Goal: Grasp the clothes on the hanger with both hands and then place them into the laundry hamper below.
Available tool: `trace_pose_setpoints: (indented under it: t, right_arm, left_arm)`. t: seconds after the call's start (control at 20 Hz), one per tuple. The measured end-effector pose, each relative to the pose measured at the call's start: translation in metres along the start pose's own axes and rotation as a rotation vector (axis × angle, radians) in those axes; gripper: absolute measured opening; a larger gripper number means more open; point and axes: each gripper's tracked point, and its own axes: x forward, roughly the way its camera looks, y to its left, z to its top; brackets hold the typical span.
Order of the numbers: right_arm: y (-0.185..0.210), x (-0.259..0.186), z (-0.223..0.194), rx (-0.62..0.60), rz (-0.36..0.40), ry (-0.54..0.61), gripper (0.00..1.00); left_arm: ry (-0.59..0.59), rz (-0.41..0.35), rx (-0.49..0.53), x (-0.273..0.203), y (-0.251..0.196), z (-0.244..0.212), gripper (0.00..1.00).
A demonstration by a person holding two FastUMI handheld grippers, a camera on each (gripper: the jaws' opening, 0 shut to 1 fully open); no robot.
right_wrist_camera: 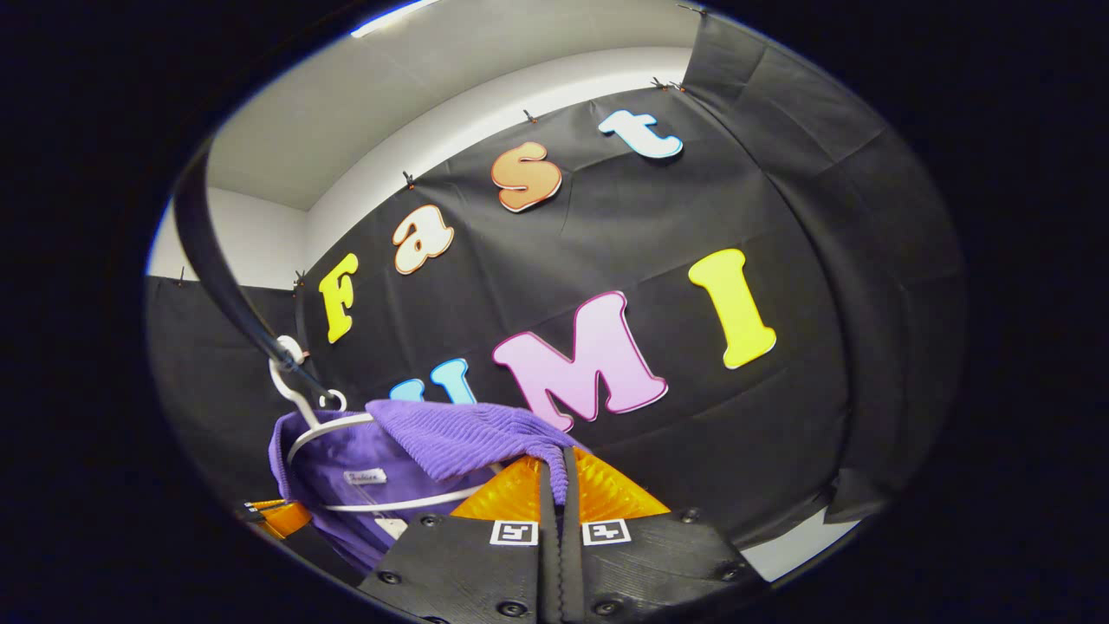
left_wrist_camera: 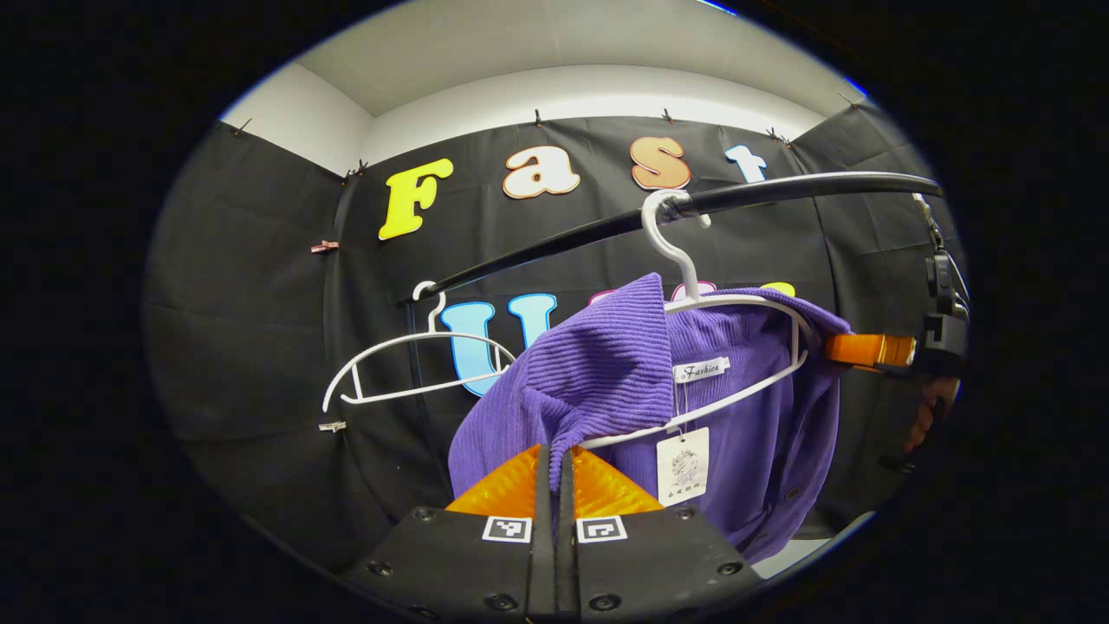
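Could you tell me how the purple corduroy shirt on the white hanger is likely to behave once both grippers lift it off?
The purple ribbed corduroy shirt will probably be floppy: its collar already folds over where the left hand-held gripper pinches it. It looks light, since the thin white wire hanger carries it unbent. It may snag, as that hanger sits inside the neck.

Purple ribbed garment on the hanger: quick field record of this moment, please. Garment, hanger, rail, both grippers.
garment: purple ribbed-knit garment, draped on its hanger, white tags at the collar
hanger: white plastic hanger, hooked on the rail
rail: black metal rail, also carrying an empty white hanger
left gripper: shut on a fold of the garment
right gripper: shut on the garment's other shoulder
task state: garment gripped on both sides, not yet off the hanger
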Motion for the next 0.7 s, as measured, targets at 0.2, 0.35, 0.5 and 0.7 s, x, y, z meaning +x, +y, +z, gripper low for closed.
trace_pose_setpoints:
  t: [0.2, 0.35, 0.5, 0.7]
  right_arm:
    - [-0.015, 0.027, 0.021, -0.029, -0.034, -0.038, 0.0]
    - [-0.019, 0.042, 0.011, -0.08, -0.041, -0.019, 0.04]
    - [-0.028, 0.052, -0.002, -0.066, -0.062, 0.004, 0.0]
    - [-0.041, 0.059, -0.028, -0.053, -0.085, 0.05, 0.04]
  left_arm:
    - [0.005, -0.007, 0.011, 0.002, 0.006, 0.004, 0.05]
    - [-0.004, 0.005, -0.003, 0.002, 0.021, 0.014, 0.05]
    - [-0.025, 0.049, -0.001, 0.003, 0.044, 0.028, 0.04]
    - [-0.01, 0.032, -0.01, 0.009, 0.05, 0.032, 0.05]
